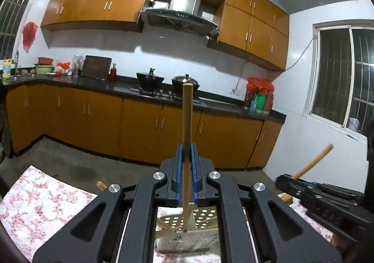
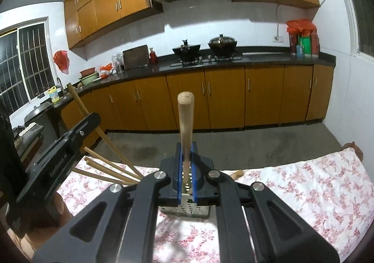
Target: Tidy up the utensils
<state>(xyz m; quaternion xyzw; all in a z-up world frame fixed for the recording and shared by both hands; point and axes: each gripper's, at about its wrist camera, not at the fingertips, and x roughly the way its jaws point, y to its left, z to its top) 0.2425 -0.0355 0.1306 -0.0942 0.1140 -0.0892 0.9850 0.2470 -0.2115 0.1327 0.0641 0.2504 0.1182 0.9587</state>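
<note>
the left gripper (image 1: 186, 153) has its blue-padded jaws clamped on a slim wooden chopstick (image 1: 187, 120), upright over the perforated square metal utensil holder (image 1: 187, 237) on the pink floral tablecloth (image 1: 39, 202). the right gripper (image 2: 186, 154) pinches a thicker round wooden handle (image 2: 185, 120) above that holder.

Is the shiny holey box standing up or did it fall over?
Standing up. The perforated metal utensil holder sits upright on the floral tablecloth, its open top facing up, with wooden sticks poking out of it.
</note>
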